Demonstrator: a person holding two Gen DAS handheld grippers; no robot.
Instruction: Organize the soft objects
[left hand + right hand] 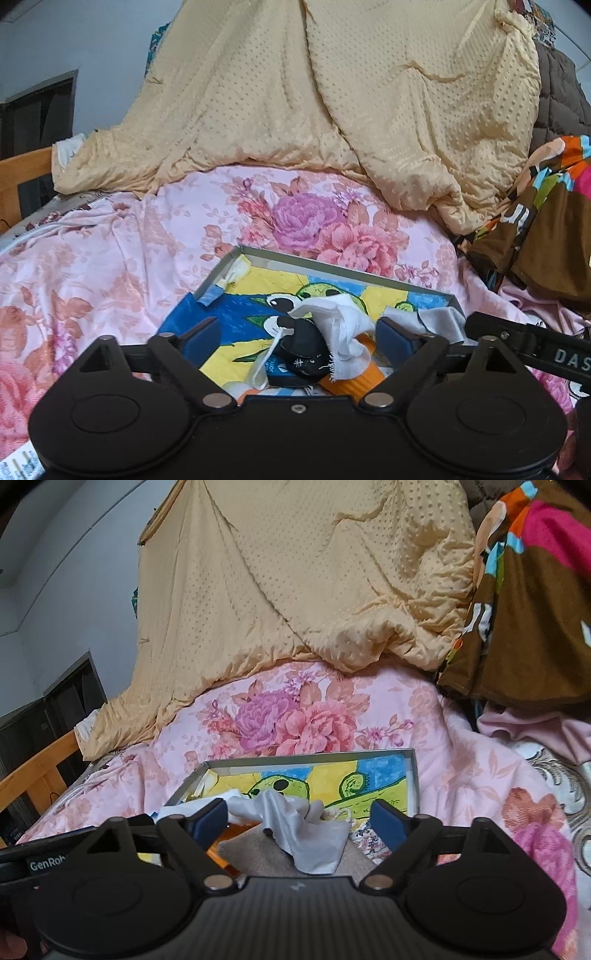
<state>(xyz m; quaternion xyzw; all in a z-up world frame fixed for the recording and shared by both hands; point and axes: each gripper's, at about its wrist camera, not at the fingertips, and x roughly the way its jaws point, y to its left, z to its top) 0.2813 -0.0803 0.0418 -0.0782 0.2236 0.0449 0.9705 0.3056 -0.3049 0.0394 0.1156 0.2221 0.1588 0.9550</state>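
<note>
A shallow box [332, 265] with a yellow, blue and green cartoon lining lies on the pink floral bedspread [110, 266]; it also shows in the right wrist view [413, 775]. In it lie a white frayed cloth [336, 332], a black pouch [303, 352], an orange item [360, 380] and a grey cloth [439, 321]. My left gripper [299, 336] is open with the white cloth and pouch between its fingers. My right gripper [297, 818] is open over a grey cloth [306, 834] lying on a beige fabric [255, 853].
A large yellow dotted quilt [332, 92] is piled at the back of the bed. A brown patterned garment [535, 229] lies at the right. A wooden bed rail [40, 779] runs along the left. The other gripper's arm [535, 350] crosses at the right.
</note>
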